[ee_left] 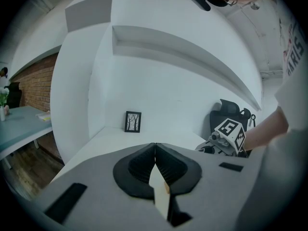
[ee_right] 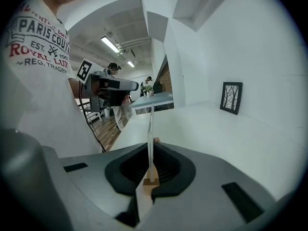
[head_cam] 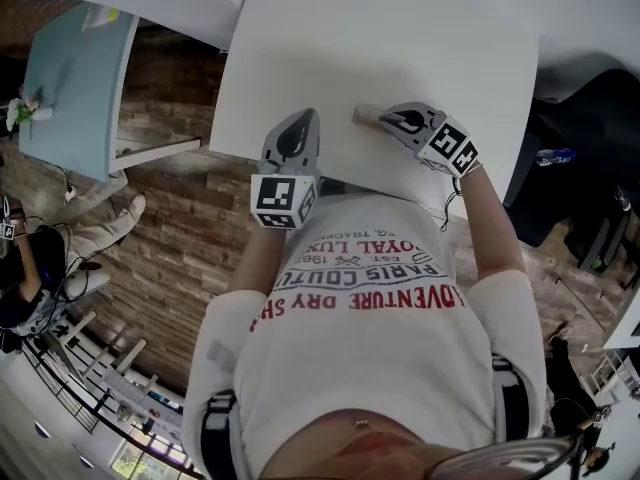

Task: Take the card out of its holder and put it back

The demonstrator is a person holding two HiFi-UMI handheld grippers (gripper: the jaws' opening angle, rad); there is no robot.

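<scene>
Two forearms stretched over white bench [head_cam: 400,48], left gripper [head_cam: 300,120] and right gripper [head_cam: 384,118] side by side, left gripper view, jaws together, framed picture [ee_left: 133,121] ahead, right gripper view, jaws clamped on thin upright card [ee_right: 150,129], wooden holder [ee_right: 150,181] at its foot.

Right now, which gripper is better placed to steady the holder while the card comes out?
Probably left: the left gripper is shut on nothing, close by; the right gripper grips the card in its holder.
</scene>
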